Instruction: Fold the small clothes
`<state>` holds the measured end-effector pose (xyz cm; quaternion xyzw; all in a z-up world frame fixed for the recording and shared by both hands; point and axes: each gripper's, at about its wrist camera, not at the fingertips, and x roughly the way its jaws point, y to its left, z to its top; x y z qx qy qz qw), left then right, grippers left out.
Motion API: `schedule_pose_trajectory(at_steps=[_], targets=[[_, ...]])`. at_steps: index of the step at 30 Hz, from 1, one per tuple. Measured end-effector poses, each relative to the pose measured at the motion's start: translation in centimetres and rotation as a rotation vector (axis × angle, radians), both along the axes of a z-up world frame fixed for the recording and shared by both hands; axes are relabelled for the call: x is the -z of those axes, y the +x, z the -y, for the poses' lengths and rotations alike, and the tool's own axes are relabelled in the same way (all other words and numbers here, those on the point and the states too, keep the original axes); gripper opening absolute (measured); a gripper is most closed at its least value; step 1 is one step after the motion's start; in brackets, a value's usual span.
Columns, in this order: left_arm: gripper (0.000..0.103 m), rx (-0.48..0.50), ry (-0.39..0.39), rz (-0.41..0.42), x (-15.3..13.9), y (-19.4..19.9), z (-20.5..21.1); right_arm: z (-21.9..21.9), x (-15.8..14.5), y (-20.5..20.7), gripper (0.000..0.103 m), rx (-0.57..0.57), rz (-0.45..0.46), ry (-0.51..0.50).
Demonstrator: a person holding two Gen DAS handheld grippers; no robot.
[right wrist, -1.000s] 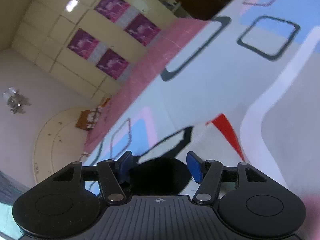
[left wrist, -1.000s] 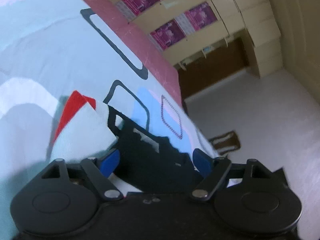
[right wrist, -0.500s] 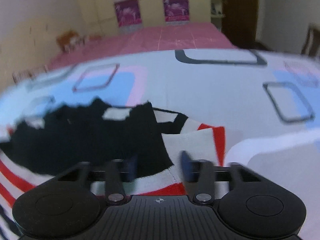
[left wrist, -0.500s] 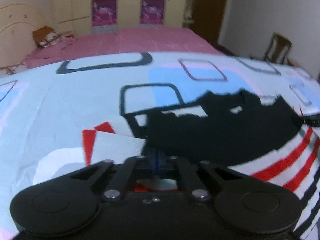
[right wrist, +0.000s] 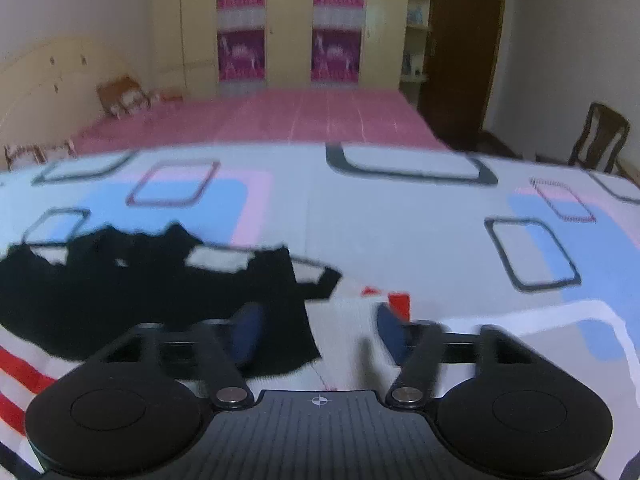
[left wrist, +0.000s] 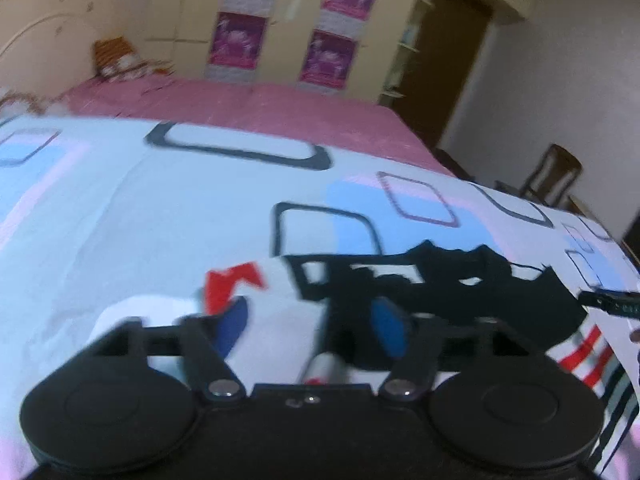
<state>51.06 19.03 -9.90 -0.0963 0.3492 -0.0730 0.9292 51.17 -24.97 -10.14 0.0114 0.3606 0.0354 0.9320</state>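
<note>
L gripper (left wrist: pixel 310 330), pinched shut 0.5 s ago, had let go w/ jaws apart; R gripper (right wrist: pixel 318 334) also open. Striped top (right wrist: pixel 120 300) lay flat on bedsheet (right wrist: pixel 400 220), 9 o'clock of R. Probably spread, ready to fold.

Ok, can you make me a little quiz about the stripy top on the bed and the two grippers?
1. True or false: the left gripper is open.
2. What lies on the patterned bedsheet in front of the right gripper? A) a black, white and red striped knit top B) a green towel C) a yellow sock
3. Fill in: beyond the patterned sheet, the bed cover is ____.

Key: 1 true; 2 A; 3 pink.
</note>
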Motion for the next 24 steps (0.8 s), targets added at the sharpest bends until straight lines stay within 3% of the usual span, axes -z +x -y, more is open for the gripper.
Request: schedule_pose_trajectory(at_steps=[2,3,5,6,7,8,9,10,13,15,17,18,19,20,21,22,24], targets=[[0.046,0.047,0.026,-0.069,0.8,1.5,1.2,-0.2,0.3,0.7,0.063,-0.025,-0.029,0.018],[0.045,0.06,0.047,-0.104,1.4,2.3,1.7,-0.4,0.6,1.0,0.061,-0.033,-0.046,0.011],[0.045,0.087,0.104,-0.122,1.9,2.7,2.5,-0.9,1.4,1.6,0.045,-0.047,-0.1,-0.006],[0.04,0.098,0.129,-0.119,1.9,2.8,2.9,-1.1,1.8,1.5,0.045,-0.051,-0.11,-0.011],[0.017,0.118,0.154,-0.11,1.8,2.6,3.3,-1.2,1.9,1.4,0.041,-0.056,-0.101,-0.022],[0.005,0.139,0.176,-0.078,1.5,2.2,3.5,-1.4,1.9,1.3,0.028,-0.068,-0.096,-0.028],[0.004,0.135,0.176,-0.048,1.2,1.9,3.6,-1.6,1.7,1.1,0.019,-0.079,-0.087,-0.044],[0.004,0.111,0.177,-0.023,1.1,1.5,3.4,-1.7,1.5,1.0,0.002,-0.088,-0.079,-0.052],[0.004,0.05,0.176,-0.026,2.0,1.4,2.8,-1.5,1.0,0.6,0.003,-0.06,-0.035,-0.081],[0.004,0.039,0.159,-0.026,2.4,1.6,2.7,-1.3,2.1,1.1,0.003,-0.053,-0.078,-0.094],[0.005,0.061,0.188,-0.037,2.1,1.9,3.1,-1.6,2.0,1.1,0.003,-0.06,-0.08,-0.109],[0.014,0.067,0.206,-0.043,1.8,1.8,3.2,-1.7,1.6,1.2,0.003,-0.056,-0.088,-0.104],[0.043,0.05,0.226,-0.041,1.2,1.5,3.2,-1.7,1.2,1.1,0.006,-0.049,-0.084,-0.101],[0.059,0.022,0.251,-0.015,0.5,1.0,3.3,-1.9,0.6,0.9,0.038,-0.037,-0.069,-0.103],[0.079,0.005,0.261,0.041,-0.4,0.1,3.7,-2.2,-0.2,0.1,0.055,-0.028,-0.02,-0.099],[0.077,0.012,0.23,0.093,-1.3,-0.7,4.3,-2.5,-0.9,-0.8,0.071,-0.056,0.033,-0.061],[0.072,0.087,0.166,0.104,-2.0,-1.2,6.5,-4.3,-1.4,-1.3,0.063,-0.144,0.024,-0.004]])
